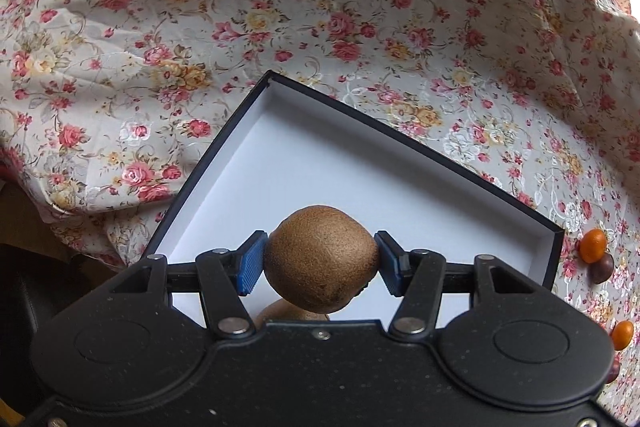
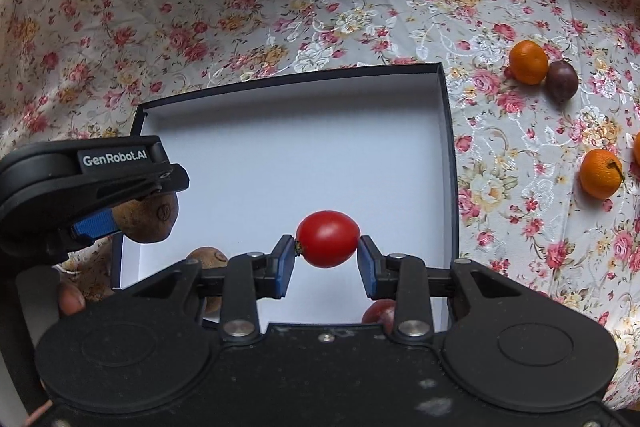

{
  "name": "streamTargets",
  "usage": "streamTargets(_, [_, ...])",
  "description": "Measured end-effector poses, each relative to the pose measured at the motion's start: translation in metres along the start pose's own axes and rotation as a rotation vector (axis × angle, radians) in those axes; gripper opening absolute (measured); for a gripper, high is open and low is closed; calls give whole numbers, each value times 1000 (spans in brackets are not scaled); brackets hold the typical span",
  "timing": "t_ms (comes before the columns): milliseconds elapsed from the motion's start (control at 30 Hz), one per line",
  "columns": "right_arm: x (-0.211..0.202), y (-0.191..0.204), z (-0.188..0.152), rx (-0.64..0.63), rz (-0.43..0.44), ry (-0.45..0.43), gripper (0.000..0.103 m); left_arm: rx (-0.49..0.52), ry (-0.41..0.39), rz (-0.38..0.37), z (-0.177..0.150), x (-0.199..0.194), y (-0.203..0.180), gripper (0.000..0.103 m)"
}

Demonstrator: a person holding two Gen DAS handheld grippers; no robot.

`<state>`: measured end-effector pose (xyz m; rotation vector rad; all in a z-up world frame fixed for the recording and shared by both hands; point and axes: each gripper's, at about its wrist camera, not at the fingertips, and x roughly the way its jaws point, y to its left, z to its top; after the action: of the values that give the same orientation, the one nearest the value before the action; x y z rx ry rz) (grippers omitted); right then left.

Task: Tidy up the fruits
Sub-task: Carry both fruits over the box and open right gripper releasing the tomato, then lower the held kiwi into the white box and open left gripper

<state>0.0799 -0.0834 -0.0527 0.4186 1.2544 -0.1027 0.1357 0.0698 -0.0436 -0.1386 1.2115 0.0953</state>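
Left gripper [image 1: 322, 263] was clamped on a brown kiwi [image 1: 322, 259], its blue pads [image 1: 251, 263] pressed against both sides of the fruit. The kiwi hung above the near left part of the box [image 1: 224, 143], a shallow tray with dark outer walls and a white inside. A second kiwi [image 1: 280, 311] lay on the box floor directly below, mostly hidden by the gripper body.

Right gripper [image 2: 326, 251] was closed on a small red tomato [image 2: 327, 239], held end to end between the pads, over the near middle of the box [image 2: 448, 131]. A second red fruit [image 2: 378, 313] showed beneath the right finger, on the box floor; too hidden to identify.

From the right wrist view, the left gripper [image 2: 120, 215] entered from the left with its kiwi [image 2: 148, 219] over the box's near left corner.

On the flowered cloth [image 2: 240, 7] to the right of the box lay two oranges [image 2: 528, 62] [image 2: 600, 173]. A dark purple fruit [image 2: 562, 81] touched the farther orange. The box's far half was bare white.
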Motion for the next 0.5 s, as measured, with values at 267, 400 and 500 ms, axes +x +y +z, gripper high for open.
streamTargets(267, [17, 11, -1, -14, -17, 31, 21, -24, 23, 11, 3, 5, 15, 61])
streamTargets(400, [20, 11, 0, -10, -18, 45, 21, -17, 38, -4, 3, 7, 13, 61])
streamTargets(500, [21, 10, 0, -6, -12, 62, 23, -3, 11, 3, 2, 3, 12, 61])
